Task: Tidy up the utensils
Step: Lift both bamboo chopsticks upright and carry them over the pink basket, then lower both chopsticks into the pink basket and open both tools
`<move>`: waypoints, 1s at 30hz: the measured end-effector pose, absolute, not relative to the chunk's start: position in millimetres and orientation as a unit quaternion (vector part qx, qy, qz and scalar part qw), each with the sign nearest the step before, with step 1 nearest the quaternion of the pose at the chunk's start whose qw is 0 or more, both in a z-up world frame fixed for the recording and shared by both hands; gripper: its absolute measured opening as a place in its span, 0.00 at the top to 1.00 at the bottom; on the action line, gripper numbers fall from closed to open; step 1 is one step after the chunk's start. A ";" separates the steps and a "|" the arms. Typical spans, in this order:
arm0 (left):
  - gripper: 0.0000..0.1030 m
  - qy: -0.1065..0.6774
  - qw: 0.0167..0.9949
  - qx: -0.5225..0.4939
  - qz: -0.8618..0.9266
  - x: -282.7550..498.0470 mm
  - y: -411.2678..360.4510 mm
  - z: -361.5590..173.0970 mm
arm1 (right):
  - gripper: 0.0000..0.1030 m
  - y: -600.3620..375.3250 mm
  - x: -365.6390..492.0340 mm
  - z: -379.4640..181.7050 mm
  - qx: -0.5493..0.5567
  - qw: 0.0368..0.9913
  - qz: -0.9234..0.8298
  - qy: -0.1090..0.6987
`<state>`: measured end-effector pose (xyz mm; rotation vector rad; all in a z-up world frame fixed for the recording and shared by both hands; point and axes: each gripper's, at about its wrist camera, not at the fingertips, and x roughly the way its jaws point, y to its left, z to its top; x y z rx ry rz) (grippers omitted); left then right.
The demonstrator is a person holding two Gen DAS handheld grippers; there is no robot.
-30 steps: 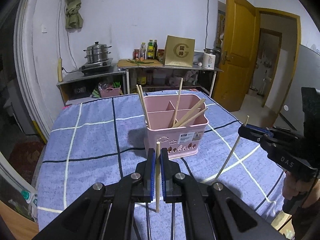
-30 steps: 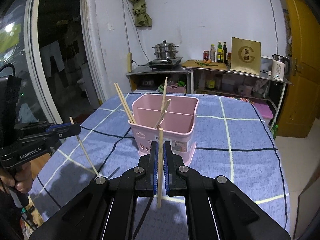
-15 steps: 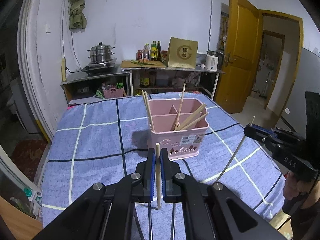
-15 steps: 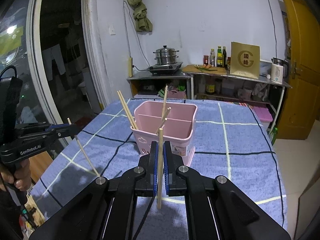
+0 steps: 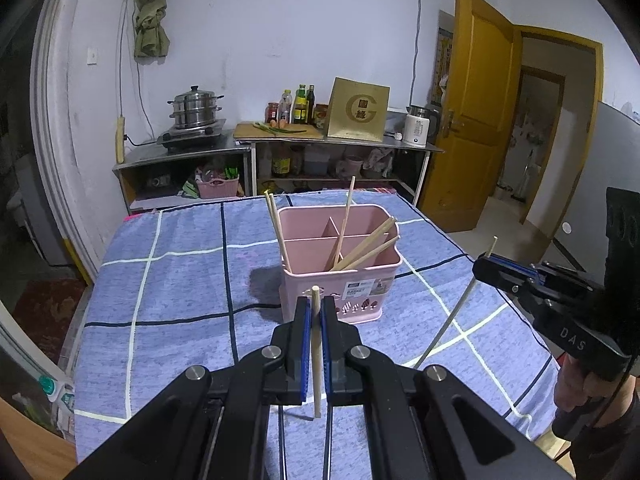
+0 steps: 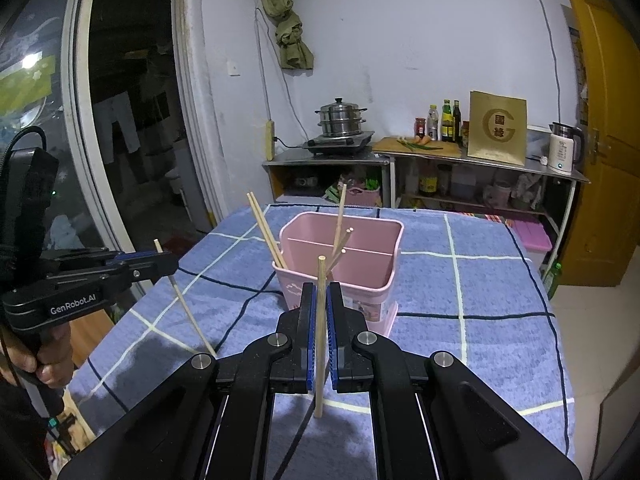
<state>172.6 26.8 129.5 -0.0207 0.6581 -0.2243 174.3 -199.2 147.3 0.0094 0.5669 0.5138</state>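
each claw, left (image 5: pixel 316 308) and right (image 6: pixel 321 296), pinches 1 chopstick (image 5: pixel 317 360) upright.

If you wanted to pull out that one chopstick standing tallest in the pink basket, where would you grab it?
Probably near its top end, coming from above. The tallest chopstick leans only slightly and rises well clear of the pink basket rim, so its upper part is bare. Lower down it crosses the divider and sits close to the slanted chopsticks, leaving little room for jaws.

I see a white wall (image 5: pixel 248 40), a yellow door (image 5: pixel 476 120), a metal shelf (image 6: pixel 480 160) and a dark window (image 6: pixel 128 120)
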 end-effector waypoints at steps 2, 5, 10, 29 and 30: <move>0.95 0.321 0.940 -0.013 -0.110 175.2 27.1 130.5 | 0.95 -197.7 176.5 148.2 0.005 0.927 0.252 0.276; 0.95 0.317 0.942 -0.026 -0.110 181.0 29.4 134.6 | 0.95 -193.6 182.1 150.9 0.009 0.927 0.258 0.272; 0.96 0.303 0.946 -0.050 -0.104 192.4 38.0 146.1 | 0.95 -189.5 193.0 158.8 0.023 0.928 0.267 0.260; 0.96 0.217 0.968 -0.074 -0.100 238.5 42.5 212.0 | 0.95 -185.8 233.0 215.9 0.074 0.945 0.267 0.172; 0.96 0.213 0.969 -0.074 -0.101 240.3 41.9 213.9 | 0.95 -185.8 235.7 216.4 0.077 0.946 0.266 0.168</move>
